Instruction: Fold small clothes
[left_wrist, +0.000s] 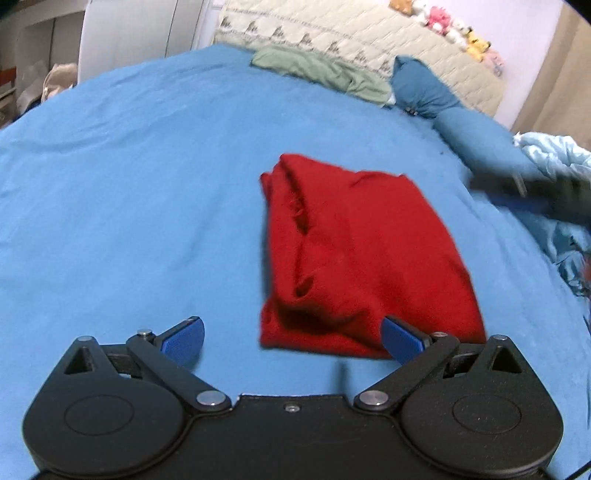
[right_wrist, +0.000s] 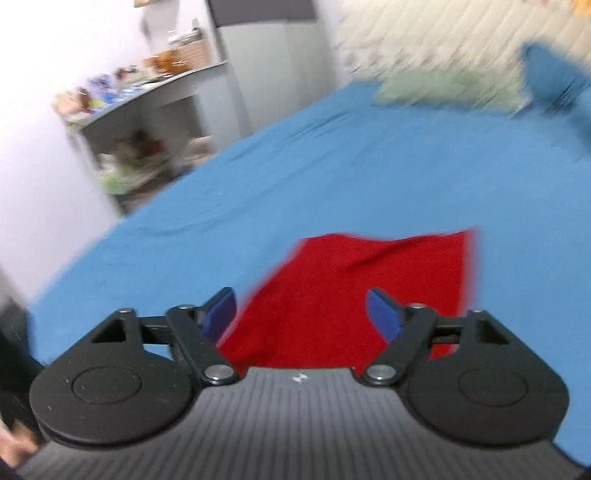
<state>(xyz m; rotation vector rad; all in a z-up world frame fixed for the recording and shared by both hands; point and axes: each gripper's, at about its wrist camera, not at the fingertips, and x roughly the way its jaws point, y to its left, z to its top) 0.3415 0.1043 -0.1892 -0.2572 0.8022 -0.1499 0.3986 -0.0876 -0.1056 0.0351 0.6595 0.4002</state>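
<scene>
Mostly folded red garment (left_wrist: 365, 258) on blue bed (left_wrist: 129, 184); left gripper (left_wrist: 293, 338) and right gripper (right_wrist: 301, 314) wide, empty; next likely final fold or tidy.

The red garment (left_wrist: 365, 254) is soft matt cloth with a slightly fuzzy nap, creased along its folds. The blue bedsheet (left_wrist: 147, 192) beneath is smooth matt cloth, lightly wrinkled. The left gripper (left_wrist: 293, 336) and right gripper (right_wrist: 301, 314) are matt black plastic with shiny metal pivot pins and smooth blue plastic pads (left_wrist: 400, 338).
</scene>
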